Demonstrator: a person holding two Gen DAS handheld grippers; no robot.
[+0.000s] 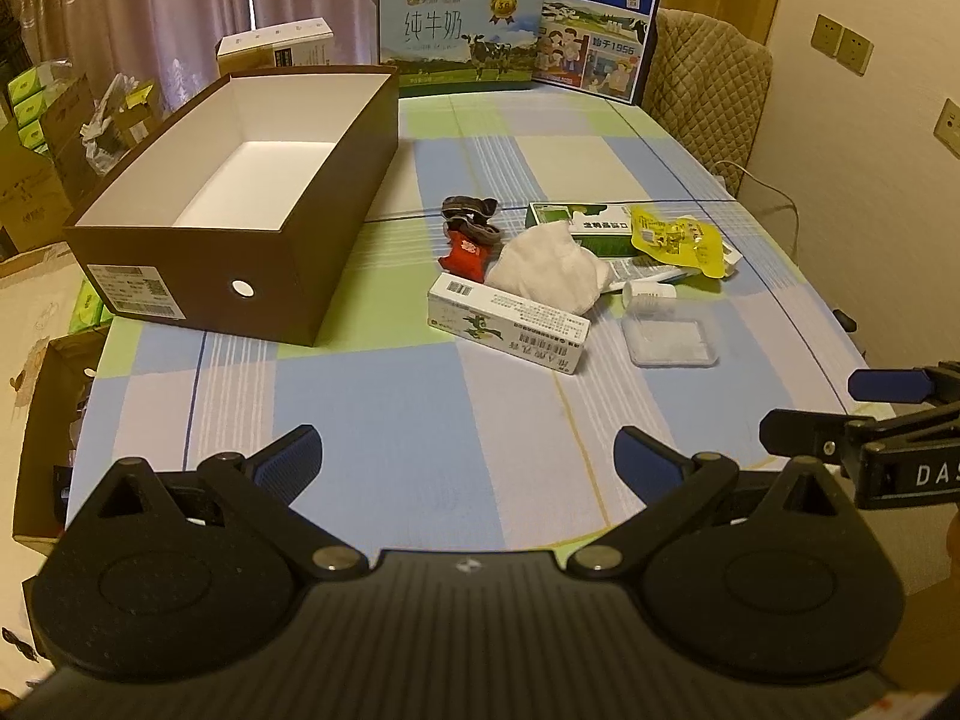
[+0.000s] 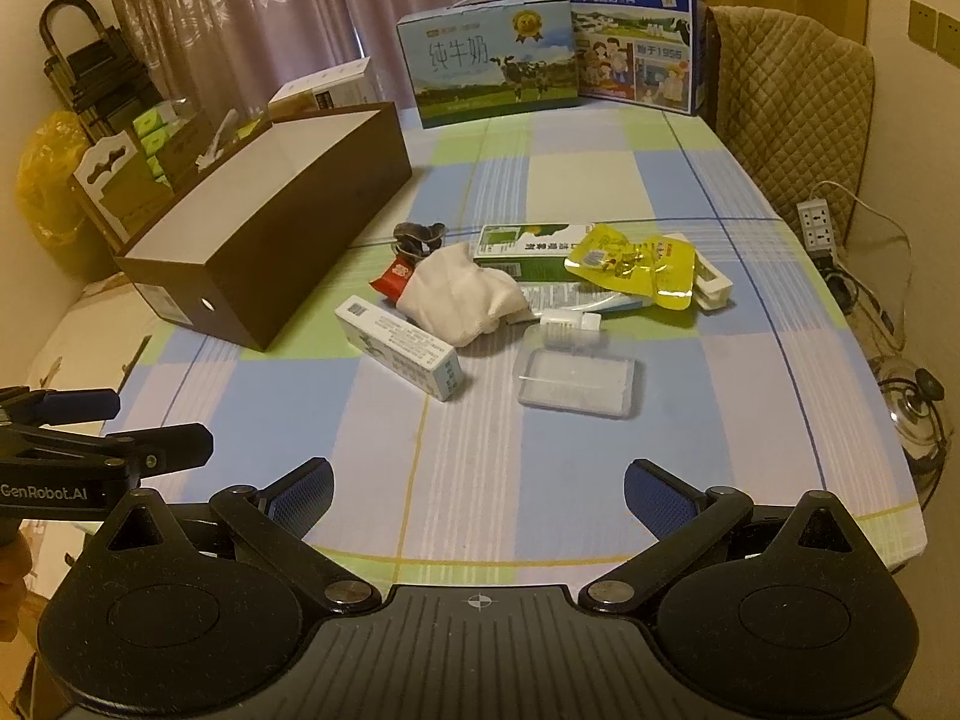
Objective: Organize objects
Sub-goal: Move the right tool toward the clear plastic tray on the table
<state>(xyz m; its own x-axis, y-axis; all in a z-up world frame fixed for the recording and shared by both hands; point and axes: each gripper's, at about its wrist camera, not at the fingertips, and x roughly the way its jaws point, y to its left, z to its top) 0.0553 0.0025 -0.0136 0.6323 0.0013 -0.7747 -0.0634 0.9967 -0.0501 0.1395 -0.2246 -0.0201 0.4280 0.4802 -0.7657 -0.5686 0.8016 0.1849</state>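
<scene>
An open brown box (image 1: 240, 204) (image 2: 270, 228) with a white inside stands at the table's left. A heap of small items lies mid-table: a white cloth (image 1: 549, 270) (image 2: 462, 294), a white carton (image 1: 510, 324) (image 2: 399, 348), a green-and-white carton (image 1: 579, 228) (image 2: 528, 249), a yellow pouch (image 1: 675, 240) (image 2: 636, 267), a red packet (image 1: 465, 255), a clear lidded case (image 1: 669, 341) (image 2: 579, 378) and a toothpaste tube (image 2: 576, 299). My left gripper (image 1: 468, 462) and right gripper (image 2: 479, 492) both hang open over the near table edge, nothing between their fingers.
Two milk cartons (image 1: 456, 36) (image 2: 636, 24) stand at the table's far end beside a quilted chair (image 2: 792, 96). A checked cloth (image 2: 468, 438) covers the table. A power strip (image 2: 817, 228) and cables lie off the right edge; boxes crowd the floor at left.
</scene>
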